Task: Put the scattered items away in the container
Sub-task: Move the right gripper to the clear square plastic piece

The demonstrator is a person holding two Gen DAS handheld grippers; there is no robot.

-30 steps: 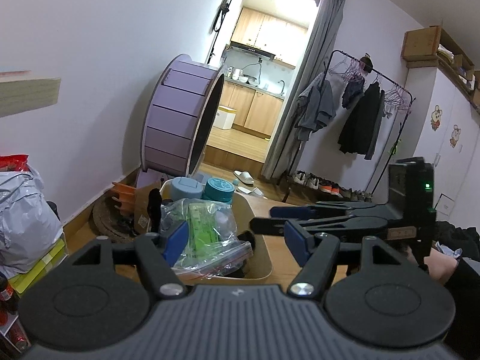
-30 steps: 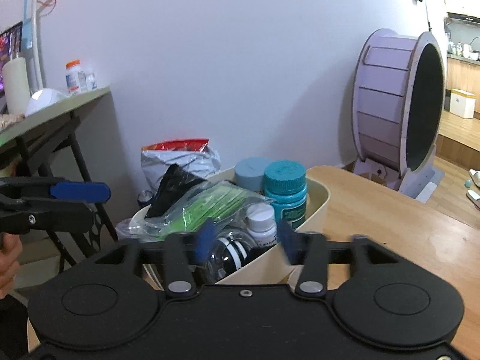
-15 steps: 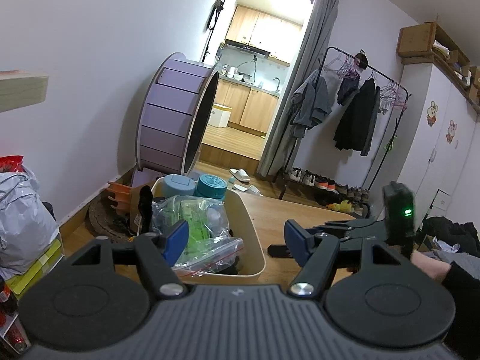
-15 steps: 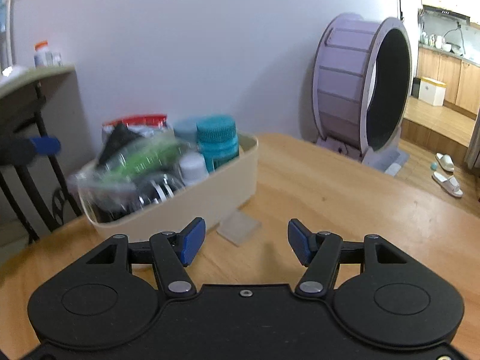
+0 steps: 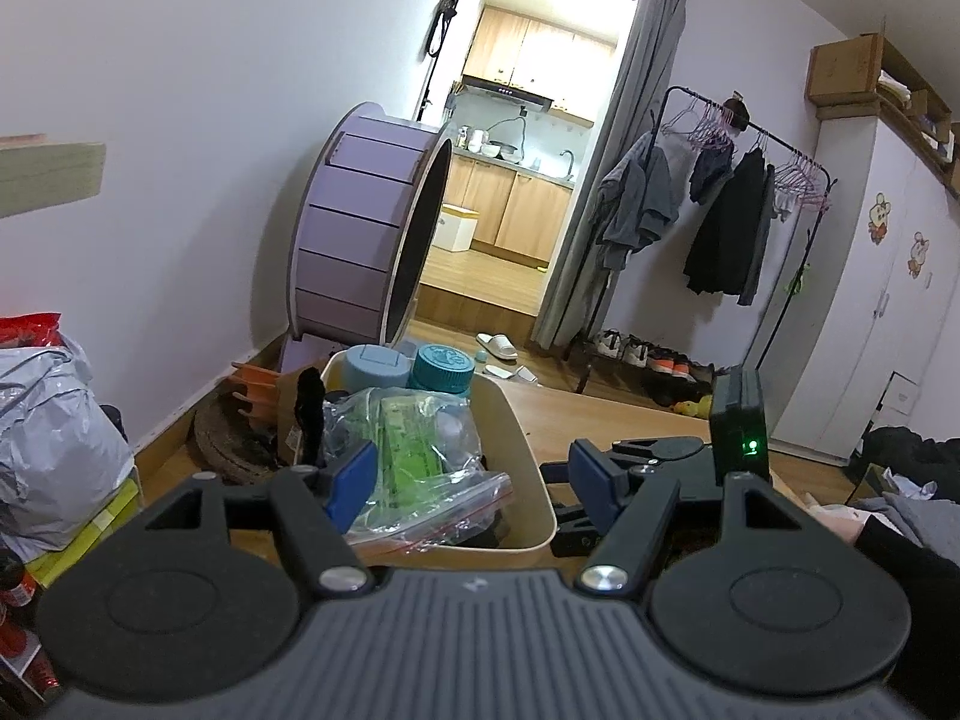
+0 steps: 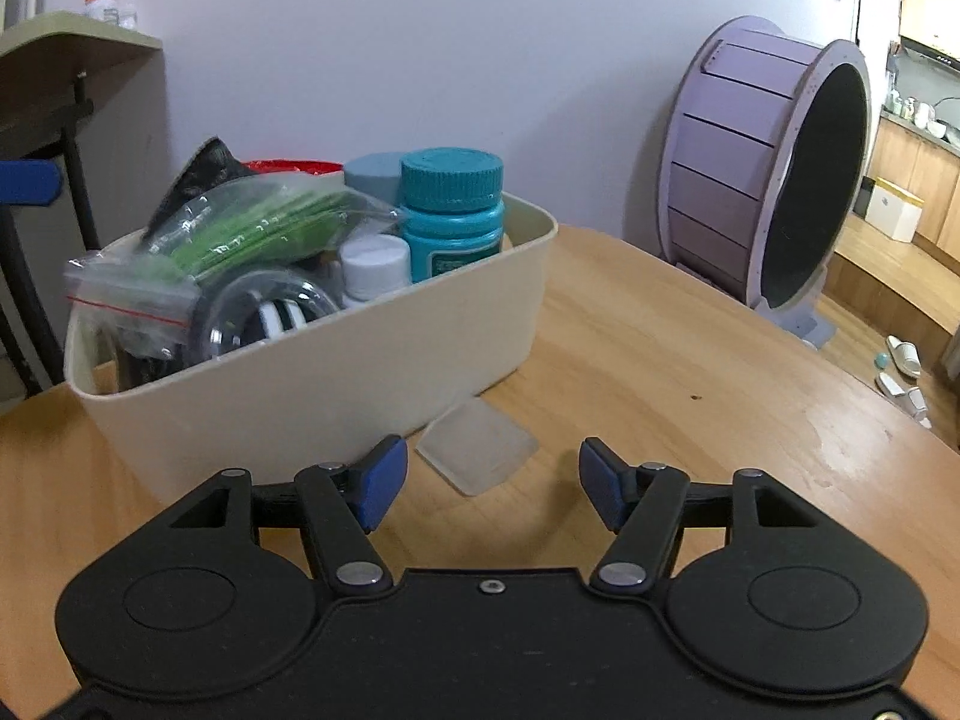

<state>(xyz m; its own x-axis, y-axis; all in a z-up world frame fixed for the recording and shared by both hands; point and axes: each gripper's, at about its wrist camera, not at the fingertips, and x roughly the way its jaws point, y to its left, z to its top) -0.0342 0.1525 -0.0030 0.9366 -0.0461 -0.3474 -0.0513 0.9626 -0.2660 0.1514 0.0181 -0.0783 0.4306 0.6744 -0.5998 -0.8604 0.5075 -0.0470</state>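
Note:
A cream container [image 6: 336, 372] stands on the wooden table [image 6: 690, 360], filled with a teal-capped bottle [image 6: 451, 213], a small white bottle [image 6: 375, 267], a zip bag of green items [image 6: 240, 234] and a clear round case [image 6: 264, 315]. A small translucent flat piece [image 6: 477, 447] lies on the table beside the container. My right gripper [image 6: 491, 480] is open and empty, low over the table just before that piece. My left gripper [image 5: 471, 474] is open and empty above the container's near end [image 5: 528, 480]. The right gripper's body [image 5: 660, 468] shows in the left wrist view.
A large purple wheel [image 6: 774, 180] stands on the floor past the table's far edge. A side desk [image 6: 72, 54] with bottles is at the left. Bags [image 5: 54, 420] lie on the floor. A clothes rack [image 5: 720, 228] and a kitchen doorway are beyond.
My right gripper has pulled back from over the container and dropped low to the table, now facing the translucent piece. My left gripper has stayed open over the container.

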